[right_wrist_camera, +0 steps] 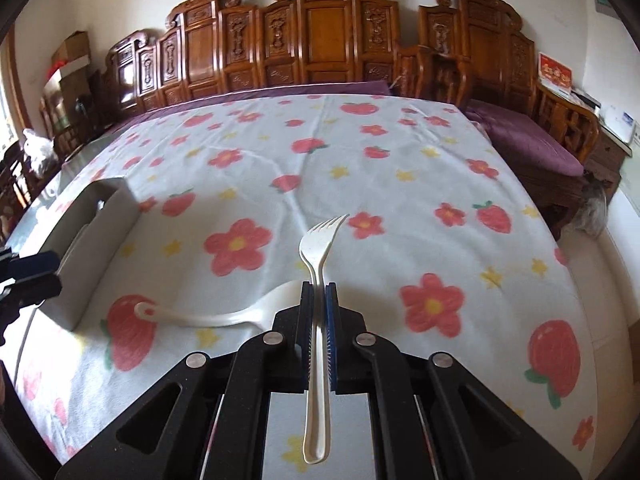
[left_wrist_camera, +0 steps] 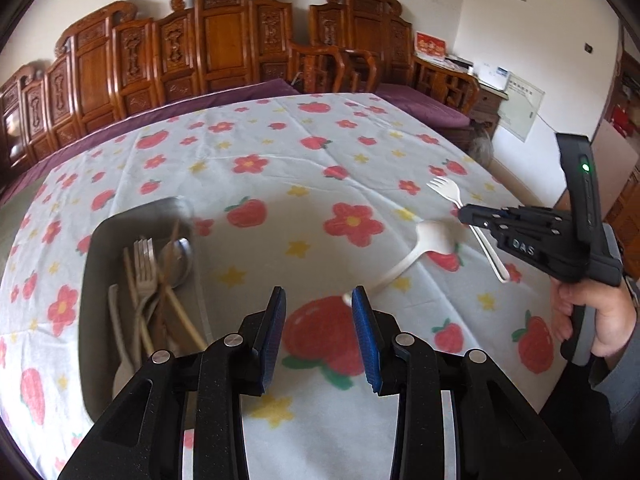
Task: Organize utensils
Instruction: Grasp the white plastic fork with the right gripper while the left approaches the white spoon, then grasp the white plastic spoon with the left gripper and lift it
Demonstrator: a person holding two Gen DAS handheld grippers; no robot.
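My right gripper (right_wrist_camera: 320,289) is shut on a white plastic fork (right_wrist_camera: 321,246). The tines point away and the handle runs back between the pads. The left wrist view shows the same gripper (left_wrist_camera: 464,215) with the fork (left_wrist_camera: 445,188) at the right. A white spoon (left_wrist_camera: 424,242) lies on the flowered cloth, its handle end just beyond the right pad of my left gripper (left_wrist_camera: 318,300). That gripper is open with nothing between its pads. A grey tray (left_wrist_camera: 90,280) at the left holds a metal fork (left_wrist_camera: 144,264), a metal spoon (left_wrist_camera: 180,258), chopsticks and pale utensils. In the right wrist view the spoon (right_wrist_camera: 224,318) lies left of the jaws.
A white cloth with red flowers and strawberries (right_wrist_camera: 380,168) covers the table. A carved wooden bench (right_wrist_camera: 320,40) with purple cushions runs along the far side. A person's hand (left_wrist_camera: 592,320) grips the right gripper's handle. The grey tray (right_wrist_camera: 100,224) stands at the left.
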